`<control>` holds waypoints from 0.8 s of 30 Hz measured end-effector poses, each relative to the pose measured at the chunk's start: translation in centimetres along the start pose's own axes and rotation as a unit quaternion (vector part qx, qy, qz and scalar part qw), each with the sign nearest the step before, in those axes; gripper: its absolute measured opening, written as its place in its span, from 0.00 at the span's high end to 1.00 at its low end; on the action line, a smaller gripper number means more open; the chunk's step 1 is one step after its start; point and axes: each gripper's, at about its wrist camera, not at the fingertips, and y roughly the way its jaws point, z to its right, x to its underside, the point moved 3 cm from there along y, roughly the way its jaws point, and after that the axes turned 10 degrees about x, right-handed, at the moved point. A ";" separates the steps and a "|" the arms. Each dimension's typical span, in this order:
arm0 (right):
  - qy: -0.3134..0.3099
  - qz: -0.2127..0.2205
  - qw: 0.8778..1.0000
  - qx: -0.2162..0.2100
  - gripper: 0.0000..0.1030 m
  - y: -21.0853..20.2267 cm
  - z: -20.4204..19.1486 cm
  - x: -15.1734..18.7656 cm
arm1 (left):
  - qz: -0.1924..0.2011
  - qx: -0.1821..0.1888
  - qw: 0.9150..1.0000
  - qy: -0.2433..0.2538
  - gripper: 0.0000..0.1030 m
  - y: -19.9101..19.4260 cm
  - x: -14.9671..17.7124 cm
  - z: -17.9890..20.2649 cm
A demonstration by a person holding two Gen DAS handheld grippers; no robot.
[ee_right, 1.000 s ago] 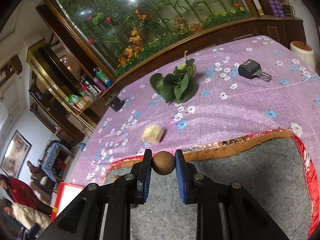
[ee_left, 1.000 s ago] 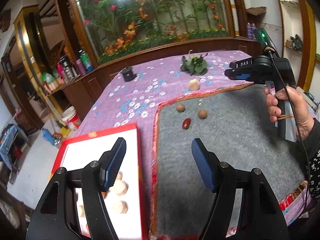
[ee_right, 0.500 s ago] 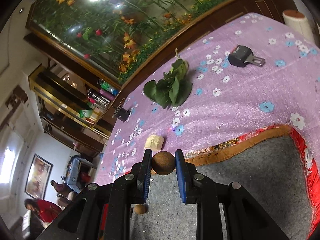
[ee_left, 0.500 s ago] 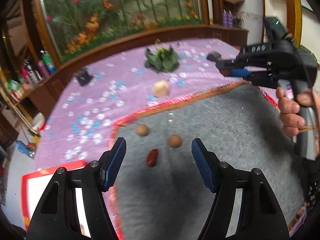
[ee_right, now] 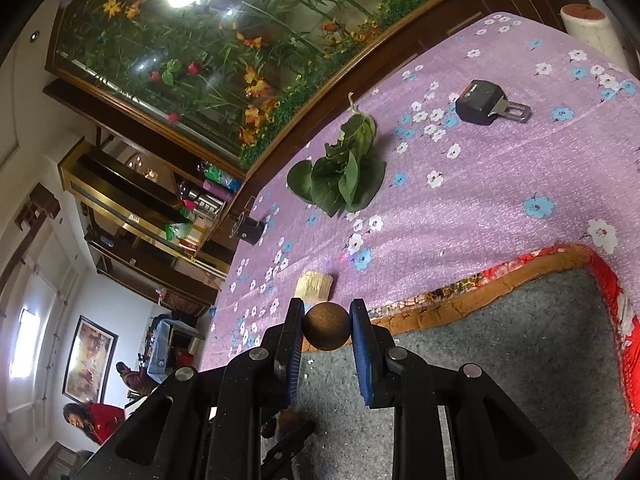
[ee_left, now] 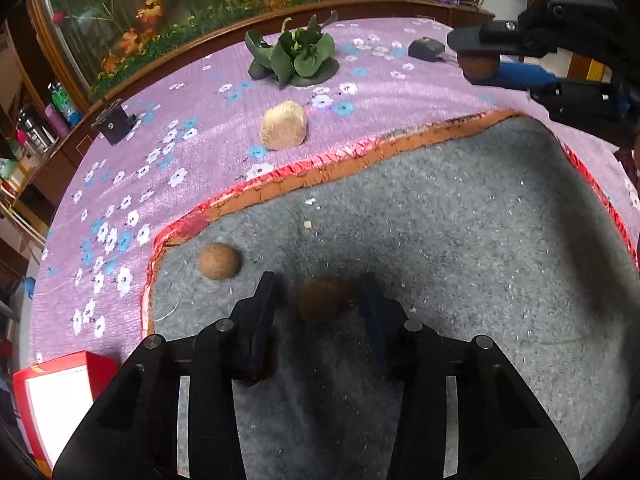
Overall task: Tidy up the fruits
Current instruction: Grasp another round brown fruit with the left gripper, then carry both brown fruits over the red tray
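On the grey felt mat (ee_left: 440, 240) a round brown fruit (ee_left: 322, 300), blurred, lies between the fingers of my left gripper (ee_left: 317, 285). Its jaws are closing, and a gap still shows on the fruit's left side. A dark red fruit (ee_left: 262, 364) peeks out under the left finger. A second brown fruit (ee_left: 219, 261) rests near the mat's left edge. My right gripper (ee_right: 326, 308) is shut on another brown fruit (ee_right: 326, 330) and holds it above the mat's far edge. From the left wrist, that right gripper (ee_left: 476, 56) shows at the top right.
A beige chunk (ee_left: 283, 125), a green leafy bunch (ee_left: 294, 56), a seat-belt buckle (ee_right: 486, 104) and a small black block (ee_left: 116, 124) lie on the purple flowered cloth. A red box with a white tray (ee_left: 52, 396) sits at the near left. People are seated in the far room.
My left gripper swung right from above the red box and came down over the mat, its jaws narrowing around a brown fruit. The right gripper rolled a little, fruit still held.
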 end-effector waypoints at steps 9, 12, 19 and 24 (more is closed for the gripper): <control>-0.009 -0.001 1.000 0.001 0.78 0.2 -0.4 0.3 | 0.011 -0.006 1.000 -0.010 0.80 -0.4 0.4 -0.6; -0.014 -0.001 1.000 -0.002 0.78 0.2 -0.7 0.4 | 0.024 -0.008 0.999 -0.022 0.80 -1.3 0.7 -0.7; -0.059 -0.002 0.998 -0.015 0.78 0.2 -3.0 1.7 | 0.097 -0.029 0.993 -0.062 0.80 -8.4 2.7 -2.3; -0.115 -0.010 0.993 -0.017 0.78 0.9 -5.7 4.0 | 0.133 -0.084 0.983 -0.095 0.80 -13.6 6.1 -4.5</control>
